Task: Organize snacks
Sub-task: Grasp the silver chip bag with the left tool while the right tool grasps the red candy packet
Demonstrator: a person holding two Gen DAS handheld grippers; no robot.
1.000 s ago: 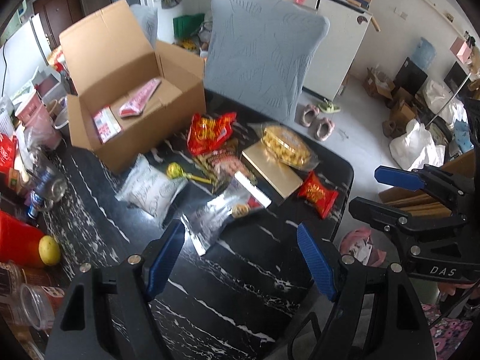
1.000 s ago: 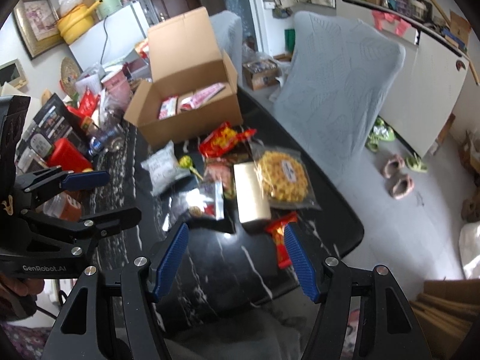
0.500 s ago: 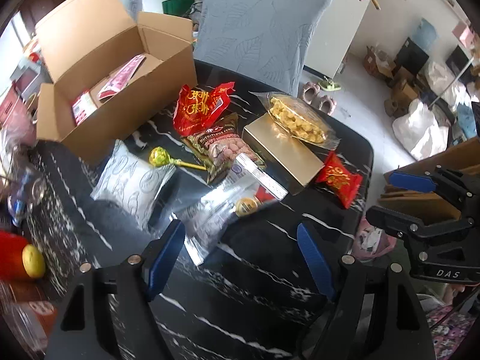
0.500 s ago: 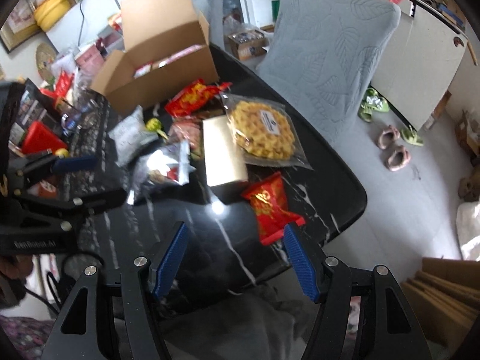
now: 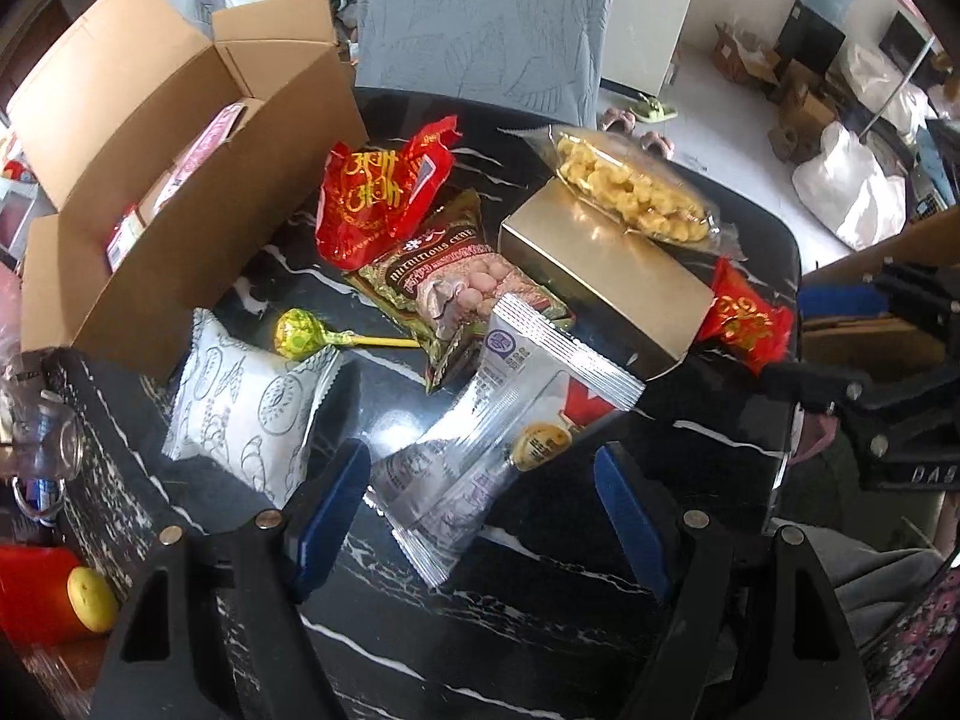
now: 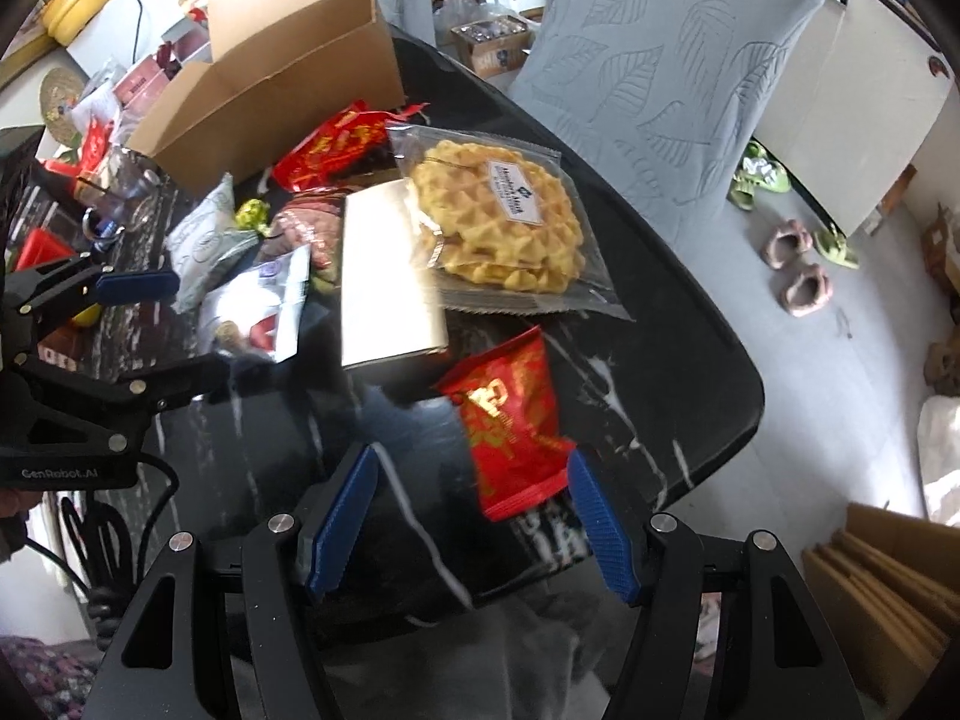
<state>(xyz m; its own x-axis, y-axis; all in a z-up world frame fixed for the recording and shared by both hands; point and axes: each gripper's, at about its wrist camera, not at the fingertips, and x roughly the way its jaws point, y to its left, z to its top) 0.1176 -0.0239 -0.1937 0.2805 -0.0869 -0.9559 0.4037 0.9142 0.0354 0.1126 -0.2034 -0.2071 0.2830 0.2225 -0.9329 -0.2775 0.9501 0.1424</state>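
Snacks lie on a black marble table (image 5: 480, 630). My left gripper (image 5: 480, 453) hangs open just above a silver packet (image 5: 498, 432), its pads clear of it. Around the packet are a white pillow pack (image 5: 252, 414), a lollipop (image 5: 300, 333), a nut bag (image 5: 456, 282), a large red bag (image 5: 378, 192) and a gold box (image 5: 600, 276) with a waffle bag (image 6: 498, 216) resting on it. My right gripper (image 6: 473, 459) is open over a small red packet (image 6: 510, 414) near the table's edge. An open cardboard box (image 5: 180, 210) holds a few packets.
A grey covered chair (image 6: 660, 60) stands behind the table. A red container (image 5: 36, 594) with a yellow ball and a glass jar (image 5: 42, 438) sit at the left. Slippers (image 6: 798, 276) lie on the floor beyond the table's rounded edge.
Both grippers have come down toward the table. The silver packet now sits between the left fingers in view, and the small red packet between the right ones. Their openings look the same.
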